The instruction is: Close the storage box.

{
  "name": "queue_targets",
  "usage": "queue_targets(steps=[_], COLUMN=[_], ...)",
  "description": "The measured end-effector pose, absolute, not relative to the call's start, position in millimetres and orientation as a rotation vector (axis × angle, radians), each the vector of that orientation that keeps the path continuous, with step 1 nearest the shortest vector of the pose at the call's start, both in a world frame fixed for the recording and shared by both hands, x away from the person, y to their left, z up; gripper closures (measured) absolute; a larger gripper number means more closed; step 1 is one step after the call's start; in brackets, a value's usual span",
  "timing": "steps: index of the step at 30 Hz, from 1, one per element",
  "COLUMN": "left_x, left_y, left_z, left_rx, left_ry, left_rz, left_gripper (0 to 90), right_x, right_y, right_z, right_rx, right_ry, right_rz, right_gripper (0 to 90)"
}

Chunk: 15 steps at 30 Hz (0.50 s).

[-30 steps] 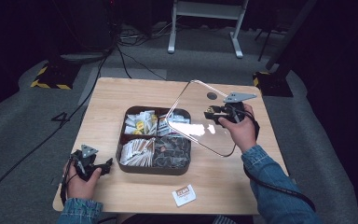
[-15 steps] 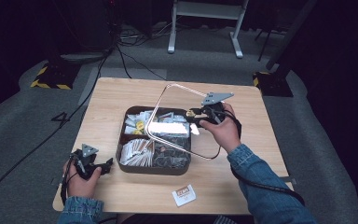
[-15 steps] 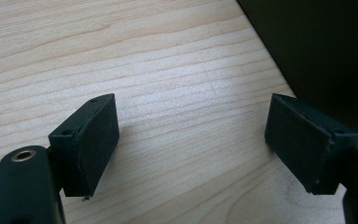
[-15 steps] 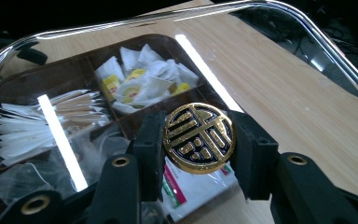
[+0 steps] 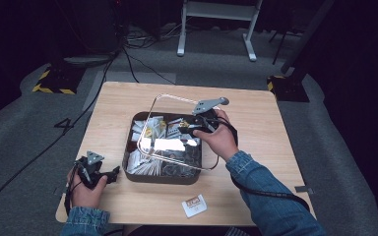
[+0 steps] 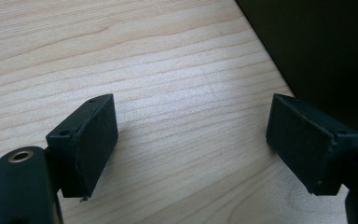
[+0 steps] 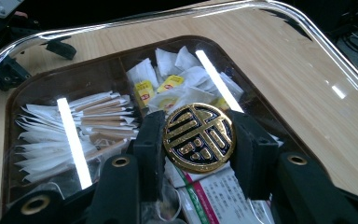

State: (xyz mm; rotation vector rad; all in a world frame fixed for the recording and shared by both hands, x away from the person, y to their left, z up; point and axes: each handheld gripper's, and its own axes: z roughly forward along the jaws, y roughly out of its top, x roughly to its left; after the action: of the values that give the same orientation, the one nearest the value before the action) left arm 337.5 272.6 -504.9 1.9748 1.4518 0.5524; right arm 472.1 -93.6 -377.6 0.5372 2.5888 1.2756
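Note:
A dark brown compartment box (image 5: 157, 178) holding tea bags and sachets sits mid-table. My right gripper (image 5: 191, 129) is shut on the round gold-and-black knob (image 7: 198, 138) of a clear lid (image 5: 170, 145). The lid hangs tilted above the box, and the tea bags (image 7: 168, 86) and paper sachets (image 7: 88, 116) show through it. My left gripper (image 5: 113, 173) rests open on the wood just left of the box's near left corner. In the left gripper view its pads (image 6: 91, 140) stand wide apart over bare table, with the box wall (image 6: 326, 51) at the right.
A small white packet (image 5: 194, 205) lies near the table's front edge. The wooden table (image 5: 275, 123) has free room right of and behind the box. A white stand (image 5: 216, 10) and cables (image 5: 128, 54) are on the floor beyond.
My right gripper has carried the lid leftward from the table's right side to over the box. The left hand has stayed put.

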Motion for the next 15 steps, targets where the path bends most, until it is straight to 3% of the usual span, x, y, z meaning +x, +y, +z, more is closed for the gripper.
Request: queue_targets(steps=[15], left_x=[338], left_y=[272], left_z=[-505], left_rx=[1.973], left_ry=[1.452], left_rz=[0.556], left_gripper=[17.1], right_x=[470], right_y=[-57], right_z=[-389], right_rx=[0.435], right_ry=[2.665], right_rz=[1.267], right_gripper=[58.9])
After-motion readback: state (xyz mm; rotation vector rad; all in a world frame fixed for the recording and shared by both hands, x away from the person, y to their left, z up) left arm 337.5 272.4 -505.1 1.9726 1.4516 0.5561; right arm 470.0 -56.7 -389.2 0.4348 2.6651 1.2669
